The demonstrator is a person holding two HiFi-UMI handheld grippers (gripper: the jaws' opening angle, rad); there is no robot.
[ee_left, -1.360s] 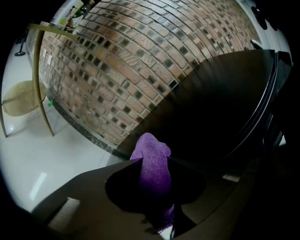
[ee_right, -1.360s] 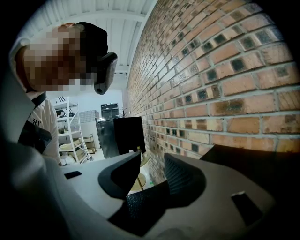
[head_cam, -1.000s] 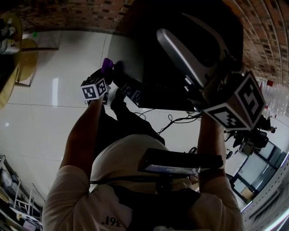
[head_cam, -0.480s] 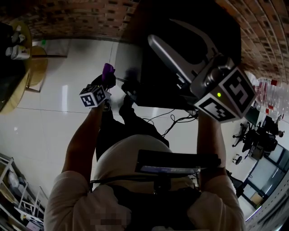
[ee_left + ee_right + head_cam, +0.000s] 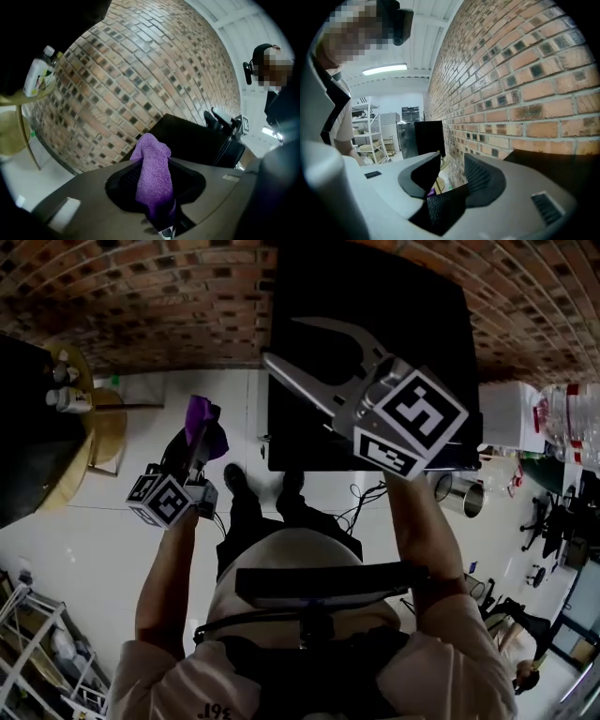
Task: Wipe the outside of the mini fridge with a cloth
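Left gripper view — cloth (image 5: 151, 157) clamped inside left gripper (image 5: 155, 174).

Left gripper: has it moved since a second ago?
Yes. The left gripper, shut on the cloth, has pulled away leftward from the fridge's side; floor now shows between them.

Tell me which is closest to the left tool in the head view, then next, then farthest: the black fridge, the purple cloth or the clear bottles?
1. purple cloth: pinched in the left tool itself.
2. black fridge: just up and to the right of that tool in the picture.
3. clear bottles: at the far right edge, past the fridge.
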